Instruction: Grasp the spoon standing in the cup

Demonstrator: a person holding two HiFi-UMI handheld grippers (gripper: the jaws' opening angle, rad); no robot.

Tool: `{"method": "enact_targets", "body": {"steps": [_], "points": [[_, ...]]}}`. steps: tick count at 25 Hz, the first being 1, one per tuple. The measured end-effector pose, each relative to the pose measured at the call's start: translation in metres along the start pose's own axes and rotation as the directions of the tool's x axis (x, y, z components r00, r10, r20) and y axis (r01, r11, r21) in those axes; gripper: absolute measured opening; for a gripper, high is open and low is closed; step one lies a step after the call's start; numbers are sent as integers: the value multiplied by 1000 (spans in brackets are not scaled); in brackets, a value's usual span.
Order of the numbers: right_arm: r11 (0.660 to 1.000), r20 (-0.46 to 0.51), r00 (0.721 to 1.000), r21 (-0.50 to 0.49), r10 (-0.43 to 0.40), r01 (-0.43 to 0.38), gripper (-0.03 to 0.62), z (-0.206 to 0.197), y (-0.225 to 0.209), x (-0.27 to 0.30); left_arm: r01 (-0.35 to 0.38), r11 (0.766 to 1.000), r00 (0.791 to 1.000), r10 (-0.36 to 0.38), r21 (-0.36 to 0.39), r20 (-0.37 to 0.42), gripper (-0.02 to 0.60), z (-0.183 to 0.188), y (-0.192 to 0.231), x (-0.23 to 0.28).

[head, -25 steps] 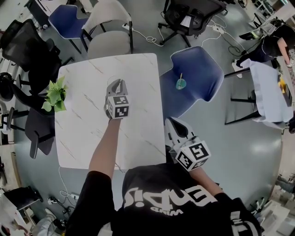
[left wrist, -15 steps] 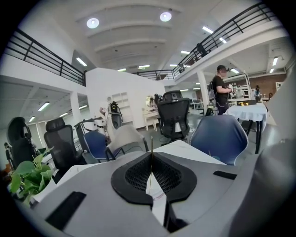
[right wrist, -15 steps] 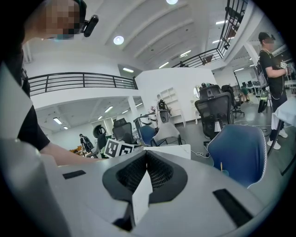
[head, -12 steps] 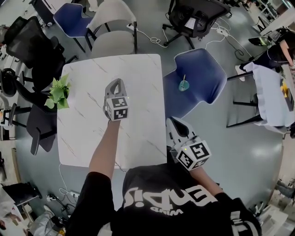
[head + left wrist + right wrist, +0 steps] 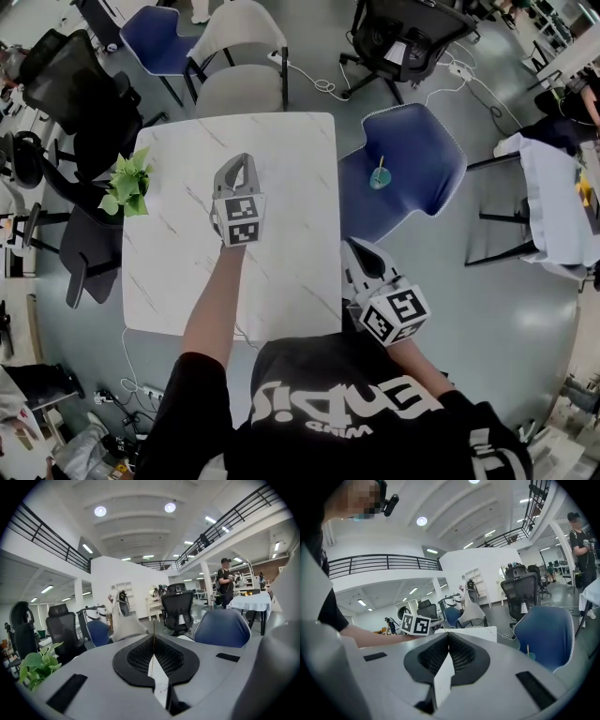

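Overhead, in the head view: teal cup (image 5: 380,178) with spoon (image 5: 380,166) standing upright in it, on the seat of the blue chair (image 5: 417,150). Left of the chair, a white table (image 5: 281,272), with the left gripper (image 5: 238,159) above it, well apart from the chair. Just off the chair's near edge, the right gripper (image 5: 352,244), apart from the cup. In the left gripper view alone: jaws pressed together, empty; chair back to the right, seat hidden. In the right gripper view alone: jaws likewise closed and empty, cup and spoon small on the chair seat.
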State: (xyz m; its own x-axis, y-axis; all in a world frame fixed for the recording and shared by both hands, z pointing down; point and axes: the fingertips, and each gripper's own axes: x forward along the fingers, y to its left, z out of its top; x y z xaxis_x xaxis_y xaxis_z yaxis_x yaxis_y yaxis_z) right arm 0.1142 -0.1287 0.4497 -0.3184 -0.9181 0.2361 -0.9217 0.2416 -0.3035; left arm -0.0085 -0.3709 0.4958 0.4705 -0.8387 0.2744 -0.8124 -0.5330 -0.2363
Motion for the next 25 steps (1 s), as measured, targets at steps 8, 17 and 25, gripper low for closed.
{"method": "enact_targets", "body": {"steps": [8, 17, 25], "points": [[1000, -1, 1000, -6, 28, -28, 12, -2, 4, -4, 1, 999, 996, 3, -44, 92, 15, 41, 7, -30], [998, -1, 998, -13, 68, -69, 12, -4, 7, -8, 37, 989, 987, -13, -145, 163, 15, 74, 6, -86], [993, 3, 993, -33, 117, -117, 12, -1, 17, -5, 55, 971, 986, -16, -232, 168, 15, 69, -2, -136]]}}
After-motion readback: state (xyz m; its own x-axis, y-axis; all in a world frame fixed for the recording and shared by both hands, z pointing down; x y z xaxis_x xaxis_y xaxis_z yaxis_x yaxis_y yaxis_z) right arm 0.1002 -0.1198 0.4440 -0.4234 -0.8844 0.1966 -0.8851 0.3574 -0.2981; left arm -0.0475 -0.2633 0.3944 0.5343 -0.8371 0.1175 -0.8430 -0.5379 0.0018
